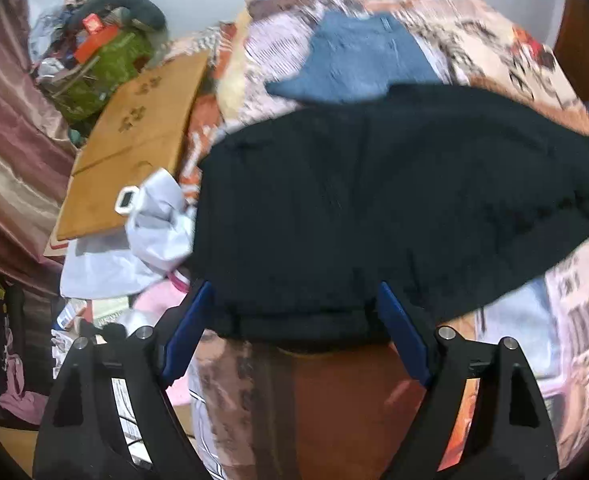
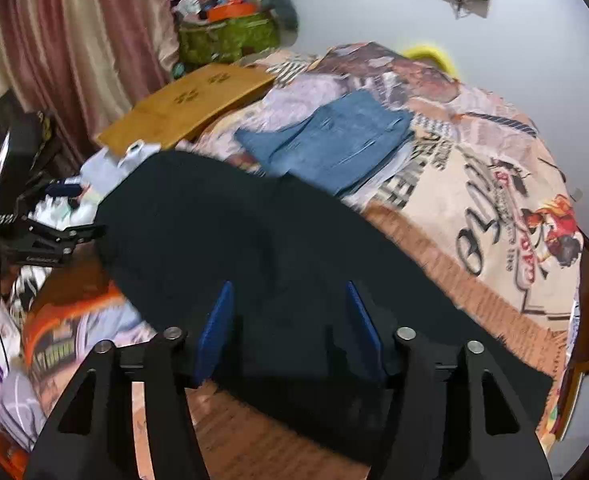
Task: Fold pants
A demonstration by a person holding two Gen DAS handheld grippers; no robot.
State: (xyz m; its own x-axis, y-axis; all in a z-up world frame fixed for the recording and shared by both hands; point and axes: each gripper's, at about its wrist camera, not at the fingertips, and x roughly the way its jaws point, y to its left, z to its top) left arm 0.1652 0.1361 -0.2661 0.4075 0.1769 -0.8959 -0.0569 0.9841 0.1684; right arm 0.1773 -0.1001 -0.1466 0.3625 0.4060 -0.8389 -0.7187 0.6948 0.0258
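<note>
Black pants [image 1: 374, 208] lay folded on the bed [image 1: 514, 72], apparently just released, since left gripper [image 1: 294, 304] and right gripper [image 2: 290, 304] both stood spread, pinching nothing.

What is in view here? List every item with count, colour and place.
black pants: one, black, spread across the near part of the bed
folded jeans: one, blue, on the bed beyond the black pants
bedspread: one, printed beige and orange, covering the bed
wooden board: one, tan, left of the bed
green bag: one, green, under piled clutter by the curtain
curtain: one, pink and beige striped, far left
left hand-held gripper: black with blue pads, open over the pants edge
right hand-held gripper: same, open over the pants
</note>
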